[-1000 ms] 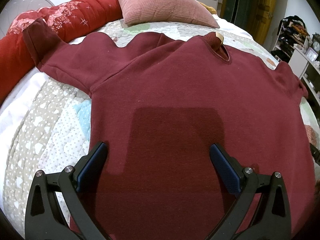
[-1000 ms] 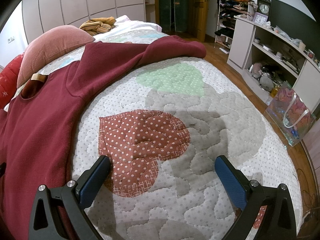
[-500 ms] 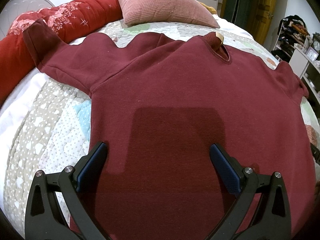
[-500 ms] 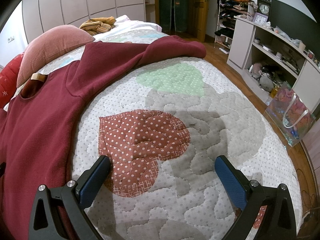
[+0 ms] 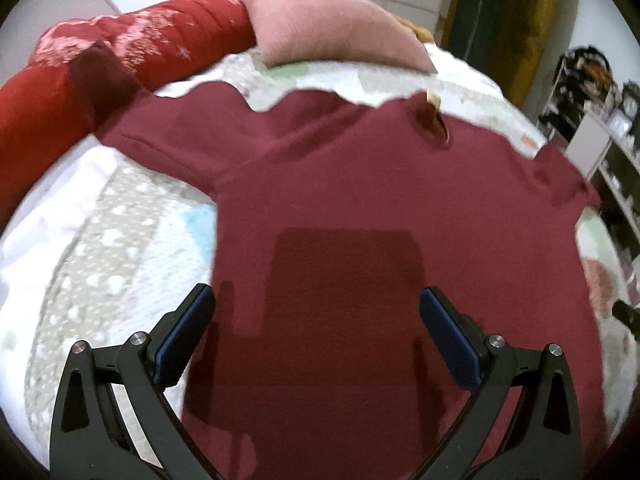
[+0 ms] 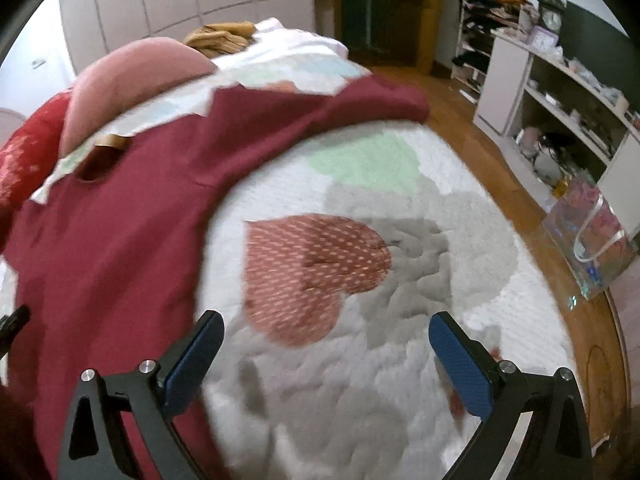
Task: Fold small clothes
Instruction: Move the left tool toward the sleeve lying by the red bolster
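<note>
Maroon sweatshirt [image 5: 360, 208] lies flat on quilt [image 6: 380, 380], sleeves spread L–R. Left gripper [image 5: 316, 332], jaws wide open & empty, sits over its hem; right gripper [image 6: 326, 356], also open, is beside its edge.

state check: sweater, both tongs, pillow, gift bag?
sweater: spread flat on the quilt, unfolded, both sleeves out
left tongs: open, empty, over the sweater body
right tongs: open, empty, over bare quilt
pink pillow: lying beyond the collar
gift bag: standing on the floor
</note>
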Demonstrator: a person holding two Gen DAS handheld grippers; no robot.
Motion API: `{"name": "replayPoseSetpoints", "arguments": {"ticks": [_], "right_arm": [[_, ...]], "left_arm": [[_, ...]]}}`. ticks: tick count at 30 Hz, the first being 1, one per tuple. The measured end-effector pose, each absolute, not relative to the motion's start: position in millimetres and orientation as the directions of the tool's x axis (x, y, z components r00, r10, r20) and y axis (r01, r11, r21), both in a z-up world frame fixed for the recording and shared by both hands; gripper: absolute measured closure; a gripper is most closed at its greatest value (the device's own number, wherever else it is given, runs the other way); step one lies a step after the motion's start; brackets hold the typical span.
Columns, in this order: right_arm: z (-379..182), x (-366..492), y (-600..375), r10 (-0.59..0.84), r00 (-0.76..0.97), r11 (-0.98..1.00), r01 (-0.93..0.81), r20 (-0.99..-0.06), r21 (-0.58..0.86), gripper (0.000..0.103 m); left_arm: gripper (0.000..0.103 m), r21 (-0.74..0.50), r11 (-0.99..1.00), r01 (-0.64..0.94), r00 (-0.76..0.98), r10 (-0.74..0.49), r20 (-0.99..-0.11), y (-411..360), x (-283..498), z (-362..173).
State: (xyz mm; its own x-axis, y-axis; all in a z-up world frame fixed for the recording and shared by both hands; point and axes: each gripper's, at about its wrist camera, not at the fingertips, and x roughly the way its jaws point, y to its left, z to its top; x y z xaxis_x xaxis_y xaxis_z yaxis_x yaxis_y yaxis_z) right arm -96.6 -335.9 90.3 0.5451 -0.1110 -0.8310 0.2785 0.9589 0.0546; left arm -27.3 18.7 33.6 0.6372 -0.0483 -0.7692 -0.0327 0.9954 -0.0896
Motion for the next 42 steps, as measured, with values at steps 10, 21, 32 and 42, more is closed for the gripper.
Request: {"name": "replayPoseSetpoints", "arguments": {"ticks": [10, 21, 32, 42], "right_arm": [[170.8, -102.0, -220.5, 0.012, 0.603, 0.999, 0.02, -0.798, 0.03, 0.001], [111.7, -55.5, -139.7, 0.069, 0.539, 0.997, -0.067, -0.839, 0.039, 0.001], [91.5, -26.0, -118.2, 0.04, 0.513, 0.997, -0.079, -0.858, -0.001, 0.001], [89.3, -13.6, -106.4, 0.049, 0.523, 0.997, -0.077, -0.851, 0.01, 0.0]], "left_arm": [[0.001, -0.057, 0.997, -0.043, 0.688, -0.011, -0.725, 42.8, -56.2, 72.3], [0.001, -0.04, 0.995, -0.093, 0.672, 0.033, -0.74, 78.7, -52.3, 57.7], [0.001, -0.072, 0.992, -0.104, 0.644, 0.013, -0.765, 95.6, -36.1, 41.0], [0.001, -0.068, 0.992, -0.108, 0.641, 0.017, -0.768, 102.9, -27.6, 41.1]]}}
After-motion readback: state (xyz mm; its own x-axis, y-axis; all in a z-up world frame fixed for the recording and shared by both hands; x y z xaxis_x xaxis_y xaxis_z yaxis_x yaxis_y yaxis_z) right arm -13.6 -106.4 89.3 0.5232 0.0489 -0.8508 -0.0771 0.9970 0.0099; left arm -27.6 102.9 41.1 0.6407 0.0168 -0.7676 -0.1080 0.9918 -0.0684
